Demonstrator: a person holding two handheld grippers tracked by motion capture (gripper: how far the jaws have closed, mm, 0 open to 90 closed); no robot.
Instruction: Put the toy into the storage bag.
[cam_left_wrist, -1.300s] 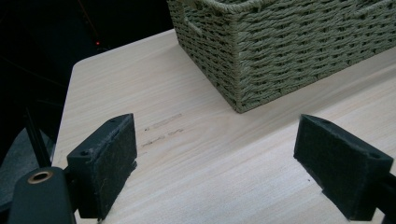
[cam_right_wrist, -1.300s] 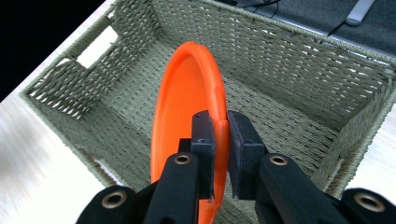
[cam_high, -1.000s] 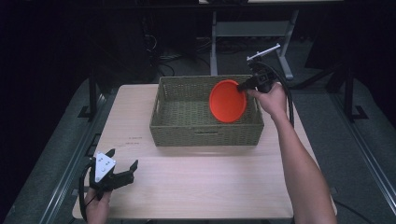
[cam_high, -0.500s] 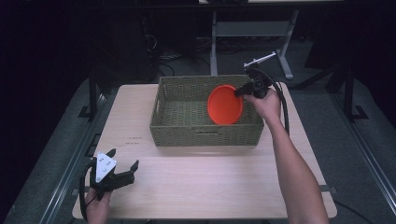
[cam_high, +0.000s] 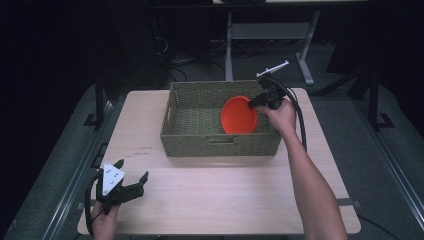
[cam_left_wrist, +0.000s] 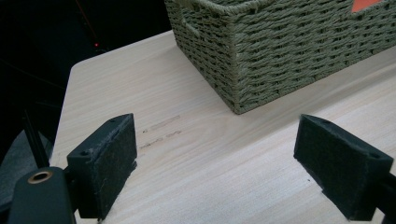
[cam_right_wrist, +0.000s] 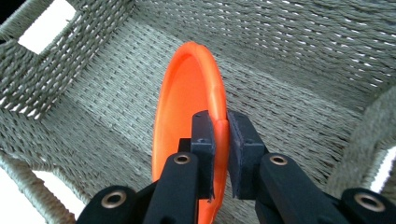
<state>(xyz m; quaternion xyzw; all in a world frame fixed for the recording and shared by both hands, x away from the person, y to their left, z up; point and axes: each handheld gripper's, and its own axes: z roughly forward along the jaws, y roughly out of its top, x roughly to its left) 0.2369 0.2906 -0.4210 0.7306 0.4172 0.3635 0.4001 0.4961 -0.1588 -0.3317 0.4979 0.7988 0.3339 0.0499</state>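
While clamped on the rim of the orange plate (cam_right_wrist: 187, 107) by the right gripper (cam_high: 261, 100), held on edge inside the woven basket (cam_high: 190, 135), center-right of frame, probably just off its floor. Left gripper (cam_high: 131, 188) lower left, jaws wide, nothing between.

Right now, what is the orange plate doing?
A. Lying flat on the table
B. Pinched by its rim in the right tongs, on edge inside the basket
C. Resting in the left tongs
B: the right tongs clamp the orange plate by its rim, on edge inside the woven basket.
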